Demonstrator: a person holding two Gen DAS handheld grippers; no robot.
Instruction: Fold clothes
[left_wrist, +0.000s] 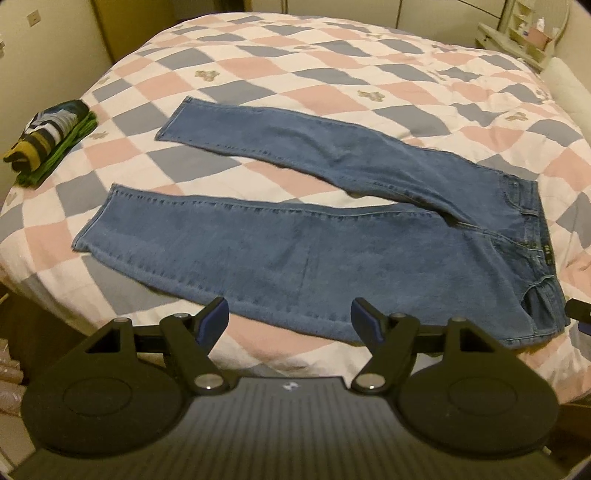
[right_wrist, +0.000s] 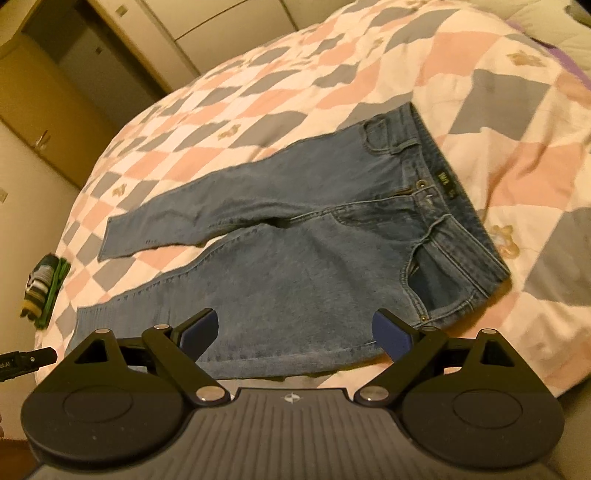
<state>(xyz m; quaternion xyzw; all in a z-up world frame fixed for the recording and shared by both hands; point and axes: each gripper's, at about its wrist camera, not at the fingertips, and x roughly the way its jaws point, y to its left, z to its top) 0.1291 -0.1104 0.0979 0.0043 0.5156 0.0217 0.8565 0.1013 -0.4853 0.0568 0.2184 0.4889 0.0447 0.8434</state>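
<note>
Jeans (left_wrist: 303, 236): spread flat near the front edge of the bed (left_wrist: 332, 66), legs apart; waist to the right
Handling: likely heavy, limp denim; take hold at waistband and hem
Left gripper (left_wrist: 288, 321): wide, holding nothing
Right gripper (right_wrist: 295, 328): wide, holding nothing
Folded clothes (left_wrist: 51, 142): left edge

A pink, grey and white checked quilt (left_wrist: 280, 70) with small bear motifs is covering the bed. Cream wardrobe doors (right_wrist: 229, 14) are standing behind it. A pale wooden shelf unit (left_wrist: 524, 35) holding small, blurred items is sitting at the bed's far corner.
</note>
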